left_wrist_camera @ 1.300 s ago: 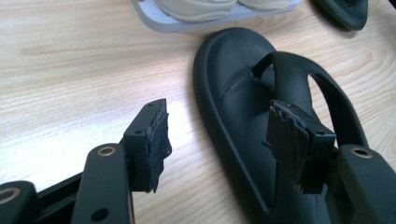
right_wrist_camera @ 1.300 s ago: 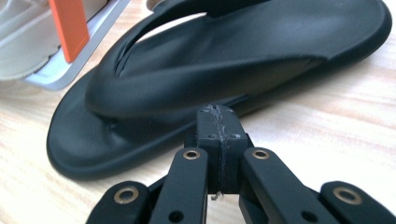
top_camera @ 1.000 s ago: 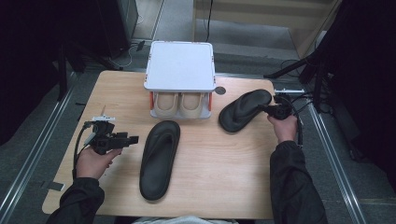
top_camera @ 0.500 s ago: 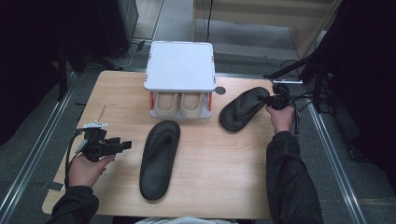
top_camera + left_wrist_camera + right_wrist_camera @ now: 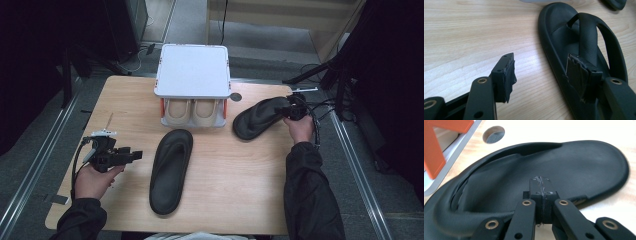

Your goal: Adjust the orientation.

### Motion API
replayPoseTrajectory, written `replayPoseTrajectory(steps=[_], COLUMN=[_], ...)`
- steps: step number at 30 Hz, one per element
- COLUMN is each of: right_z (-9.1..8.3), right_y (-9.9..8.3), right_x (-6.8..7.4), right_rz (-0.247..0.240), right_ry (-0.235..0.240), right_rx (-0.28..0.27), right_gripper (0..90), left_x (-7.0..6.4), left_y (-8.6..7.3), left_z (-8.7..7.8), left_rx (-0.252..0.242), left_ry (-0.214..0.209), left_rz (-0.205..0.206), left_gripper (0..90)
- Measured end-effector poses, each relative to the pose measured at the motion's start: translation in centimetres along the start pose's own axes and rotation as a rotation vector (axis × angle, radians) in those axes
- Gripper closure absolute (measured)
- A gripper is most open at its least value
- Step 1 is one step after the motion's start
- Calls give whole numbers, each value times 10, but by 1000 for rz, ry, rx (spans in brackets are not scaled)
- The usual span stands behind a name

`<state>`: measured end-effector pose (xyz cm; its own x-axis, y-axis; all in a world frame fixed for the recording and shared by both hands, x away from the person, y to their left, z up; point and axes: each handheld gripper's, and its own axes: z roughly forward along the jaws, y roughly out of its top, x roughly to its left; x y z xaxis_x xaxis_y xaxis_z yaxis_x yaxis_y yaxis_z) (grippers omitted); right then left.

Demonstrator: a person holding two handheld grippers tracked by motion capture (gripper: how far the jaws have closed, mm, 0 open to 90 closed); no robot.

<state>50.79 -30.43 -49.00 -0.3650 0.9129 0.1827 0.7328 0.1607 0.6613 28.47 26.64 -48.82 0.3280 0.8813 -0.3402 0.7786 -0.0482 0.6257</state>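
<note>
Sandals are what I am working with, two black ones on the wooden table. My right gripper sits at the far right of the table, and in the right gripper view its jaws are pressed together with no gap between the pads, resting over the heel edge of the right sandal; I cannot tell whether any of the rim is pinched between them, so I call it closed, against the sandal rather than surely holding it. That sandal stretches away ahead of the jaws, its strap end toward the rack, which shows to the front left of the gripper as a white edge with an orange bracket. A round hole in the tabletop lies ahead, just past the sandal's rim. My left gripper is held above the near left part of the table, jaws wide apart and empty. In the left gripper view the left sandal lies just ahead and toward the right jaw, strap up, flat on the wood; the right pad overlaps its side in the picture, while bare wood lies ahead of the left pad. From above, the sandal lies just beyond the jaw tips. Two beige shoes sit inside the rack's lower shelf.
</note>
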Motion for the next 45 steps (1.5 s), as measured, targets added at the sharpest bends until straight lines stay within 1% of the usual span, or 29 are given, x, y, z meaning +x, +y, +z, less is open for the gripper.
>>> replayPoseTrajectory(steps=[1, 3, 5, 10, 12, 16, 17, 19, 26, 28, 34, 40, 45], right_z=[-1, -6, -9, -19, -22, -29, -31, -33, -42, -44, -49, -51, -53], right_y=[-1, -7, -10, -21, -26, -34, -36, -39, -53, -56, -63, -69, -73], right_x=[0, 3, 4, 11, 14, 19, 21, 24, 36, 40, 51, 65, 78], right_rz=[1, -8, -9, -14, -24, -25, -24, -34, -43, -47, -52, -75, -109], right_ry=[4, 6, 14, 18, 17, 17, 20, 20, 28, 33, 47, 64, 80], right_rx=[6, 7, 20, 32, 34, 43, 46, 49, 61, 64, 78, 96, 114], right_gripper=[900, 900, 900, 900, 900, 900, 900, 900, 900, 900, 900, 900, 900], left_x=[0, -1, -1, -2, -4, -4, -4, -3, -1, -2, 0, 2, 3], left_y=[1, 4, 7, 14, 17, 23, 25, 28, 34, 36, 38, 38, 38], left_z=[1, 3, 5, 11, 13, 18, 19, 20, 24, 25, 27, 26, 25], left_rx=[7, 5, 7, 7, 6, 7, 11, 14, 27, 20, 24, 26, 24], left_ry=[-4, -10, -17, -33, -41, -52, -55, -56, -61, -62, -63, -62, -61], left_rz=[6, 11, 15, 30, 35, 42, 49, 49, 47, 48, 52, 43, 38], left_gripper=[406, 406, 406, 406, 406, 406, 406, 406, 405, 405, 405, 405, 405])
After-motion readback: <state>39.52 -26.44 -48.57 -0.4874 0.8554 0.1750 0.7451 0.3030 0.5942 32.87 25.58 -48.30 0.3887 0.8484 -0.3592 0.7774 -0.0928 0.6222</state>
